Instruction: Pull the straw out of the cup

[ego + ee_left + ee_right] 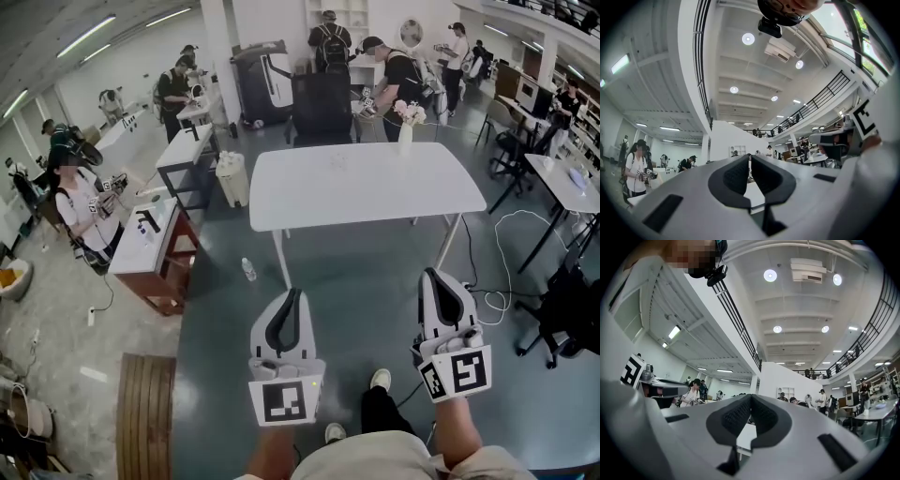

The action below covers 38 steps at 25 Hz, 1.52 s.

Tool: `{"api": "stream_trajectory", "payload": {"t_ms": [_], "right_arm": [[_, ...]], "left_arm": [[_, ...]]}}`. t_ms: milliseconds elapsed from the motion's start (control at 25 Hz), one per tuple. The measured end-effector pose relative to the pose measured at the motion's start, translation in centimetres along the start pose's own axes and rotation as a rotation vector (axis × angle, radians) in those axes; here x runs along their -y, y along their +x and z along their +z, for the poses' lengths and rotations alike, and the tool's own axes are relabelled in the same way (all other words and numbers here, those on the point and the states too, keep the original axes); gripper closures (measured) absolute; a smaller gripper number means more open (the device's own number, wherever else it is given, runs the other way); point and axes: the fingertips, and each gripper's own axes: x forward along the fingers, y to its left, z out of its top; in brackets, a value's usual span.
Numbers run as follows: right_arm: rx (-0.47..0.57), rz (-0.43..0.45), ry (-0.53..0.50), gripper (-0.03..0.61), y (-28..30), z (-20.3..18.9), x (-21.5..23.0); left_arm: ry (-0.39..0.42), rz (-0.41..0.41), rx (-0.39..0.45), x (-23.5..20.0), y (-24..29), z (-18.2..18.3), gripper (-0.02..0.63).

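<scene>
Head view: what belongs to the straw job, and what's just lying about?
Job: left gripper and right gripper, both shut and empty. Nothing else of the task is in view.
Lying about: white table, flower vase on its far edge, bottle on the floor.

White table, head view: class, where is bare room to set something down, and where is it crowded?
The white table is bare across its near edge and both sides. Only the far edge, by the flower vase, is taken.

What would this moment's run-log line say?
left tool shut, empty | right tool shut, empty | white table ahead, not reached | cup, straw: not seen
</scene>
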Motion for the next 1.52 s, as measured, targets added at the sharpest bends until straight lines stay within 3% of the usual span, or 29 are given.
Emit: {"api": "stream_trajectory", "payload": {"t_ms": [440,1040,1240,1520], "right_arm": [[0.032,-0.026,0.096,0.578,6.5,-4.2,7.7],[0.014,-0.028,0.123,0.578,17.8,-9.7,25.4],[0.016,-0.031,0.157,0.578,19.7,-11.5,29.8],[0.010,-0.035,0.183,0.578,21.7,-13.5,32.8]], "left_arm": [[0.053,-0.007,-0.040,2.4,9.8,-2.6,0.597],[0.089,0.032,-0.054,9.8,29.4,-3.9,0.597],[0.109,0.045,-0.058,11.6,33.4,-4.3,0.597],[0.139,0.055,-0.049,12.4,36.8,-4.9,0.597]]}}
